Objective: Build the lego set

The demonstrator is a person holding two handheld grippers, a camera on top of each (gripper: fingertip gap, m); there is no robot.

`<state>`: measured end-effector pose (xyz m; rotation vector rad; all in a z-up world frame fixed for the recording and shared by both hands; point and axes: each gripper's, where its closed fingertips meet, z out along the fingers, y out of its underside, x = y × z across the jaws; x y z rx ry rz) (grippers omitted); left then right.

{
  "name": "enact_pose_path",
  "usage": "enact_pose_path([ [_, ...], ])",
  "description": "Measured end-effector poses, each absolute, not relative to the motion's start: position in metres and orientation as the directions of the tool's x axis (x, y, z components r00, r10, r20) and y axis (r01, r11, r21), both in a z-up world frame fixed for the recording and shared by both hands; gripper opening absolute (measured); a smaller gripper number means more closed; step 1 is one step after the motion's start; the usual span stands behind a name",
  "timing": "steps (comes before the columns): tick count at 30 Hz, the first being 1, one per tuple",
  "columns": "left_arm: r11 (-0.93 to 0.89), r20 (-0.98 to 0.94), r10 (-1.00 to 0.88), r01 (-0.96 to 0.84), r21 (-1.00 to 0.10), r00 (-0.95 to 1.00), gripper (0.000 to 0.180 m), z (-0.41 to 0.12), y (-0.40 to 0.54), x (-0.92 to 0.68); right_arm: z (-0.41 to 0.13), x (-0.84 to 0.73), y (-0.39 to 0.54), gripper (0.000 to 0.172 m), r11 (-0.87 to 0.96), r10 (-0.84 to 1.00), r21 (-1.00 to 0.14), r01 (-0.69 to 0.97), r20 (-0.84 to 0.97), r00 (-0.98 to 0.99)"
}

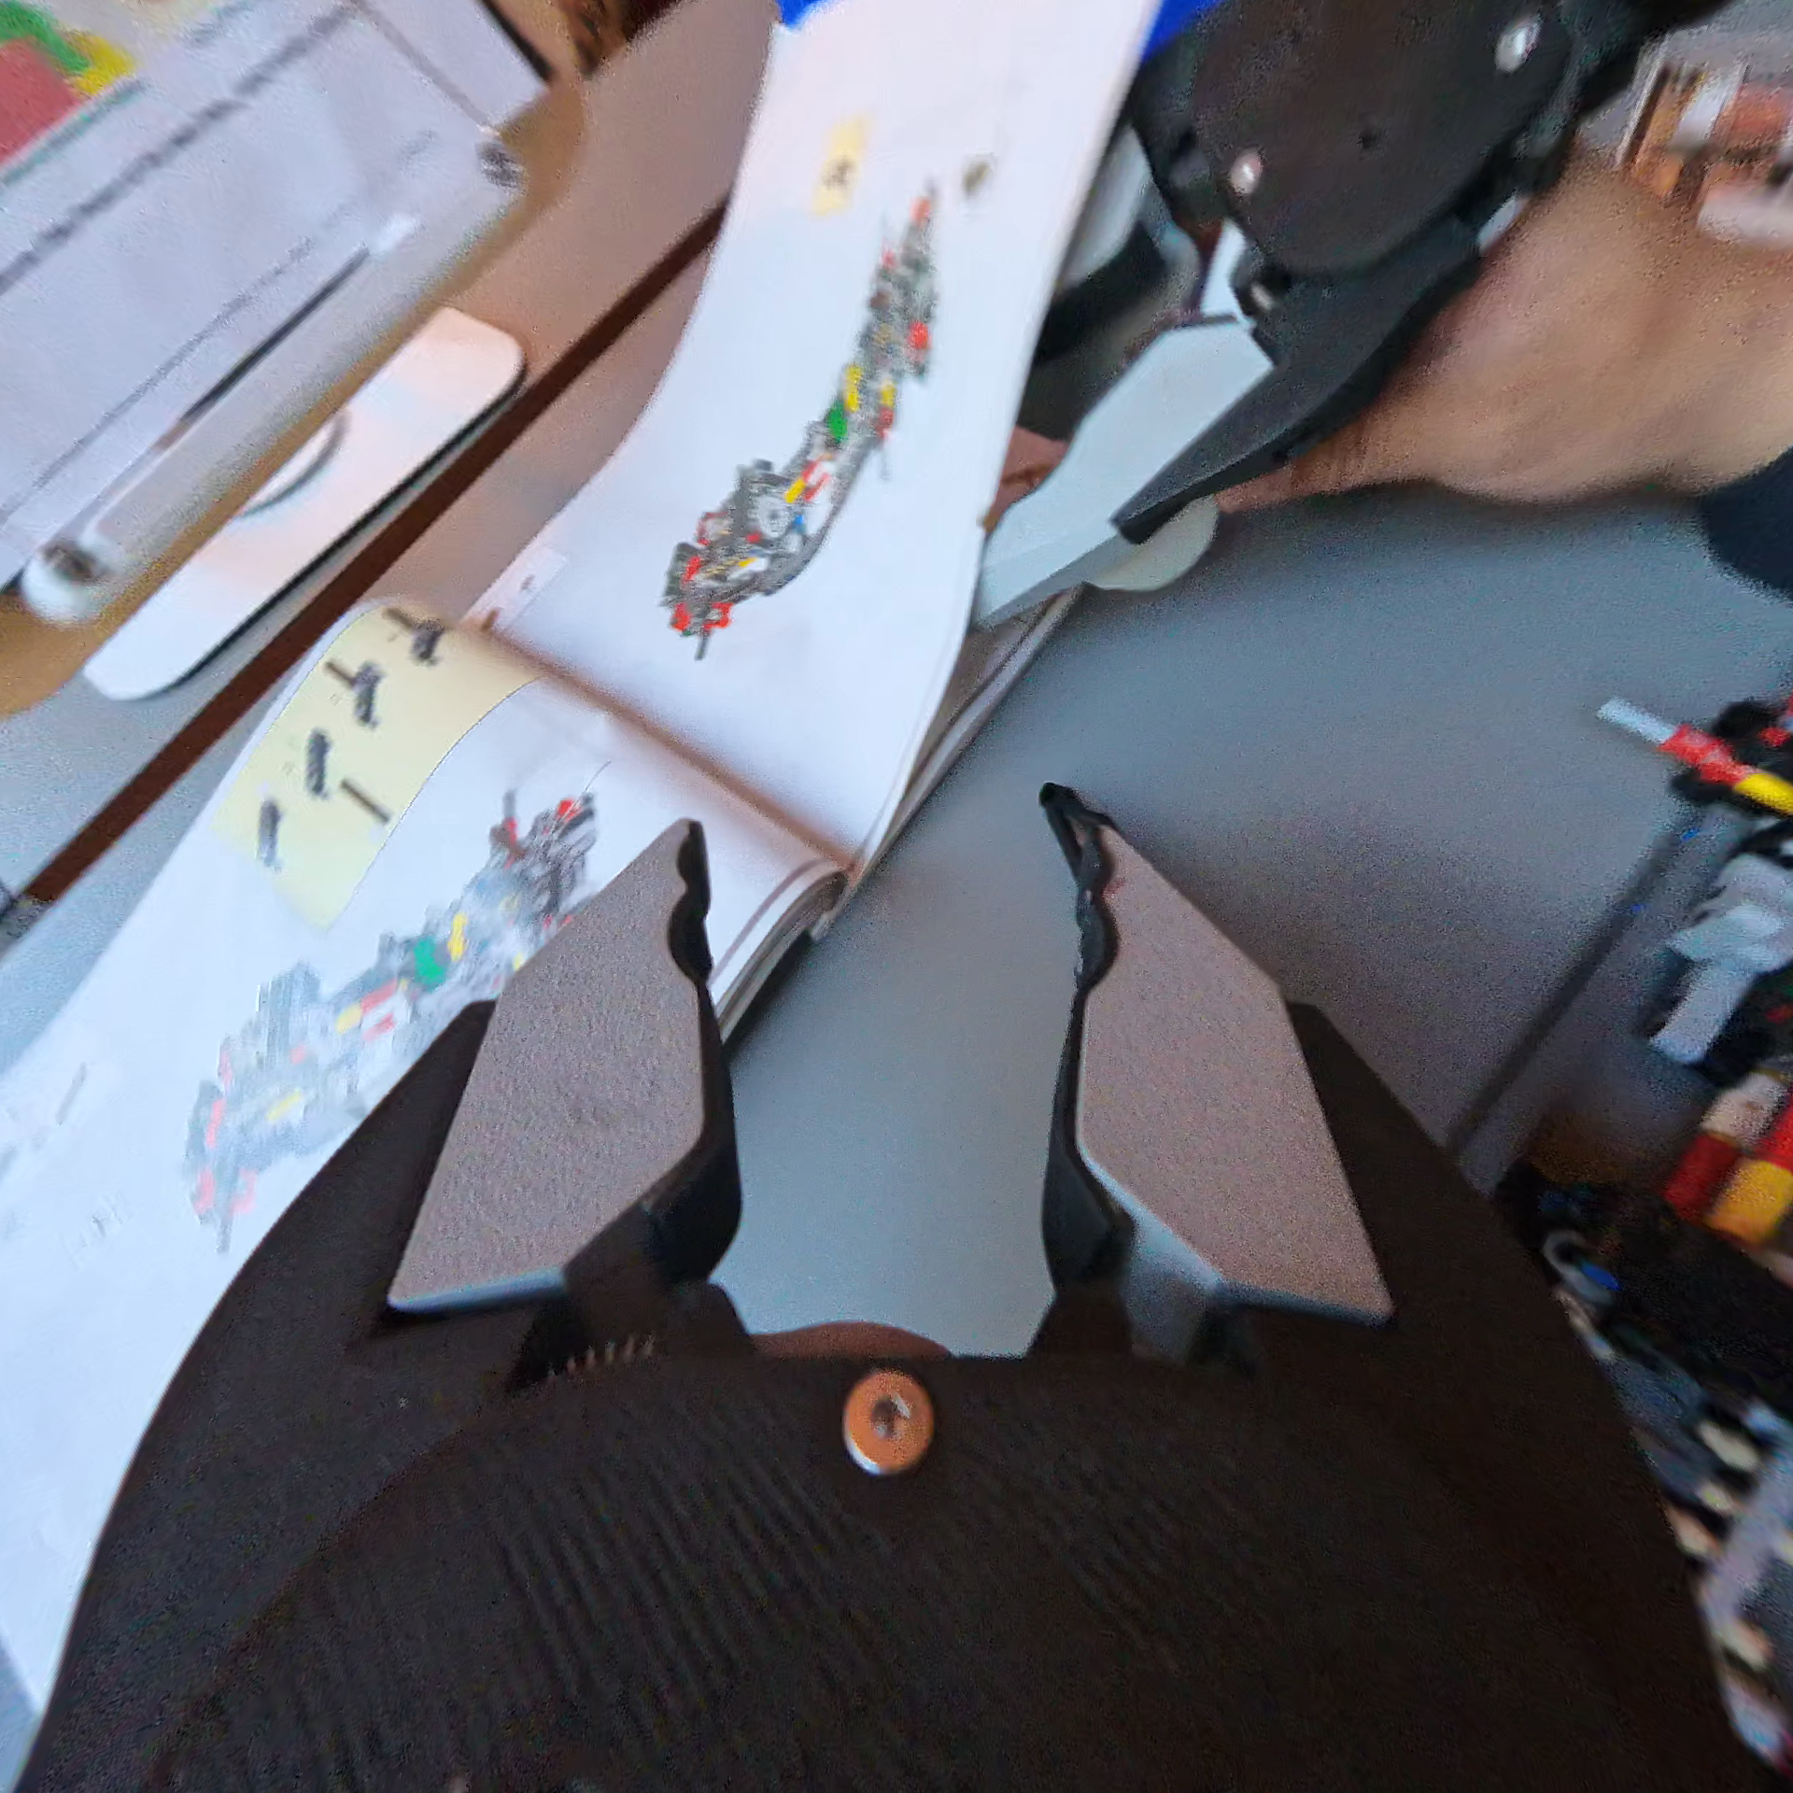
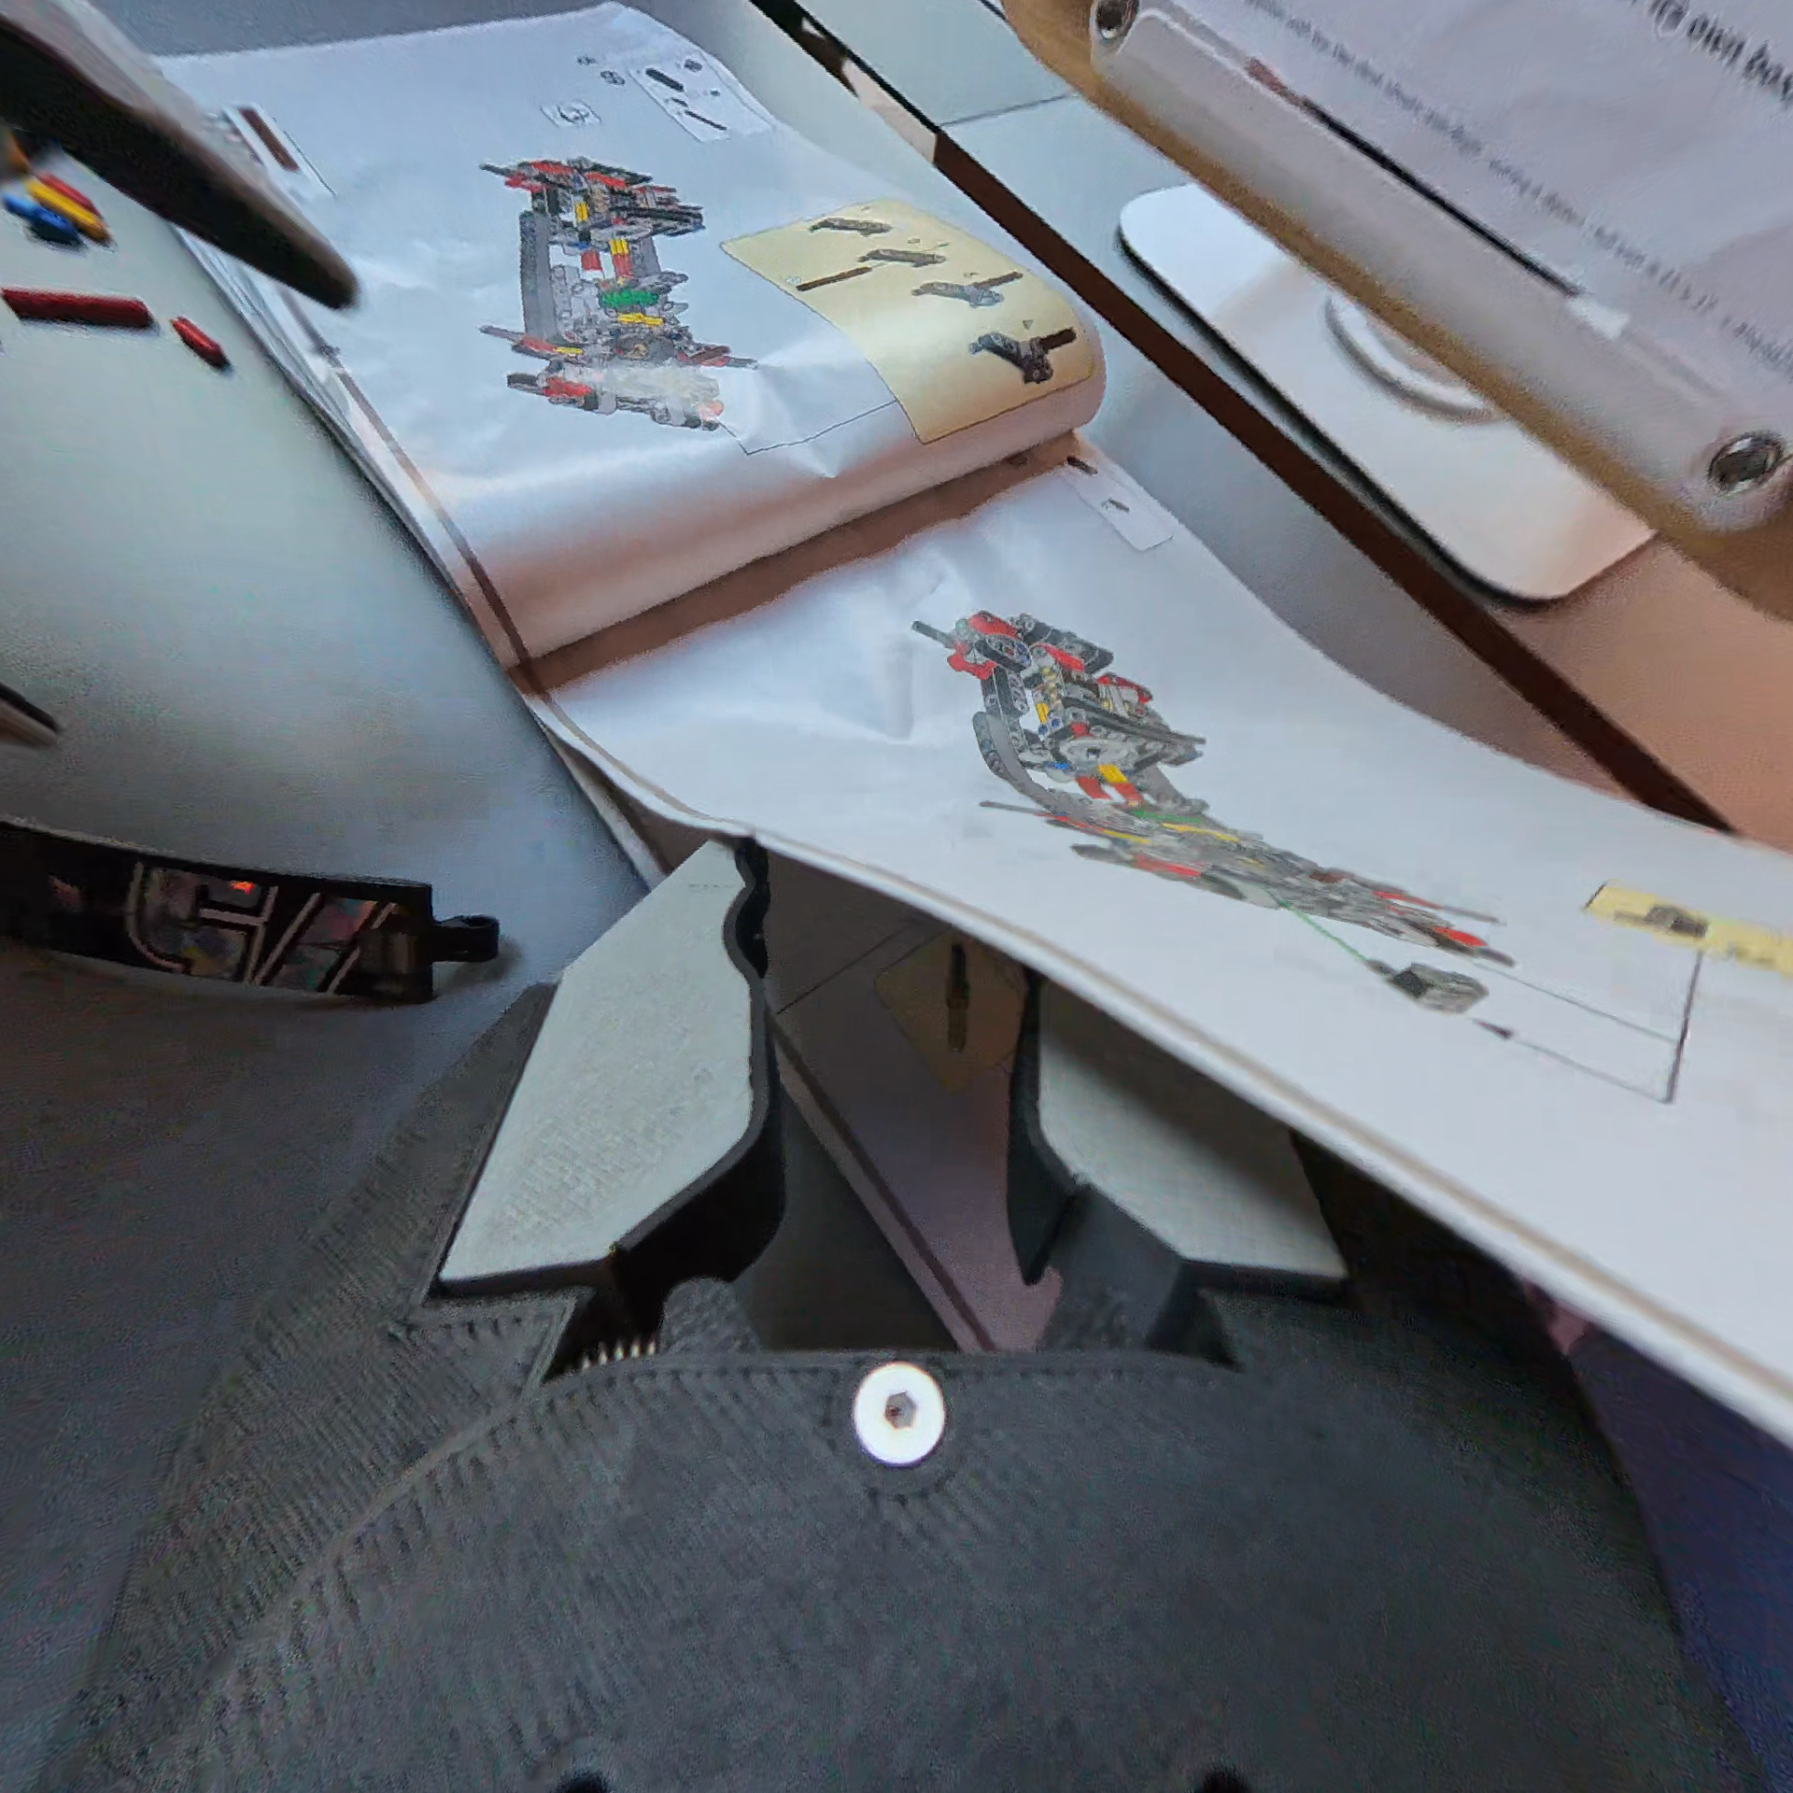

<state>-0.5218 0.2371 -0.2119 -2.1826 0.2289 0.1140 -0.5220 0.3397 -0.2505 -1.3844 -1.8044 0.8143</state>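
Left wrist view shows the left gripper (image 1: 878, 825) with its jaws wide and nothing between them, hovering over the grey desk (image 1: 1310, 776) at the near corner of an open booklet (image 1: 543, 873). Its left finger (image 1: 621, 970) overlaps the booklet's left page; whether it touches, I cannot tell. This view alone shows the right gripper (image 1: 1179, 505) from outside, held by a hand (image 1: 1552, 369), with one grey finger slid under a lifted page (image 1: 873, 388) that curves up from the spine. A pile of small coloured building pieces (image 1: 1737, 970) lies at the right edge.

Right wrist view shows the same page (image 2: 1261, 922) from below its edge: the sheet drapes over the right gripper (image 2: 893, 931), hiding its right fingertip, while the left finger (image 2: 660, 1019) stands clear beside the page edge. The fingers stand apart; whether they pinch the sheet cannot be told. Only here appear a dark flat panel piece (image 2: 243, 922), red pieces (image 2: 78, 309) on the desk, and part of the left gripper at top left. A monitor foot (image 2: 1358, 388) stands behind the booklet.

Both open pages carry pictures of a grey, red and yellow brick model and a pale yellow parts box.
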Motion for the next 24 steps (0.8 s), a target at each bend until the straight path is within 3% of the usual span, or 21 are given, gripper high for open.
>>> enact_pose_path([
  [1, -0.597, -0.208, -0.152, -0.258, -0.76, 0.966, 0.074, -0.218, 0.246, -0.517, -0.249, -0.522, 0.337, 0.048, 0.256, 0.965, -0.821, 0.511, 0.185, -0.187],
  [6, -0.684, -0.244, -0.214, -0.323, -0.655, 0.946, 0.071, -0.24, 0.282, -0.51, -0.238, -0.515, 0.324, 0.044, 0.365, 0.925, -0.833, 0.417, 0.272, -0.267],
  [10, -0.713, -0.241, -0.214, -0.32, -0.624, 0.947, 0.056, -0.251, 0.301, -0.514, -0.232, -0.507, 0.333, 0.024, 0.384, 0.918, -0.848, 0.366, 0.307, -0.252],
  [12, -0.733, -0.258, -0.21, -0.327, -0.597, 0.943, 0.047, -0.257, 0.309, -0.516, -0.235, -0.506, 0.334, 0.027, 0.349, 0.927, -0.854, 0.386, 0.257, -0.272],
  [16, -0.768, -0.344, -0.145, -0.325, -0.552, 0.928, 0.0, -0.261, 0.315, -0.537, -0.234, -0.505, 0.339, 0.03, 0.326, 0.936, -0.86, 0.393, 0.235, -0.262],
  [18, -0.756, -0.283, -0.029, -0.206, -0.621, 0.959, 0.0, -0.251, 0.312, -0.549, -0.239, -0.504, 0.348, 0.031, 0.327, 0.941, -0.844, 0.426, 0.251, -0.225],
  [21, -0.665, -0.04, 0.137, 0.062, -0.744, 0.99, 0.0, -0.234, 0.295, -0.562, -0.244, -0.505, 0.361, 0.034, 0.292, 0.956, -0.828, 0.48, 0.24, -0.166],
  [24, -0.58, 0.124, 0.255, 0.254, -0.774, 0.959, 0.0, -0.228, 0.262, -0.581, -0.244, -0.504, 0.371, 0.034, 0.249, 0.968, -0.834, 0.492, 0.22, -0.117],
])
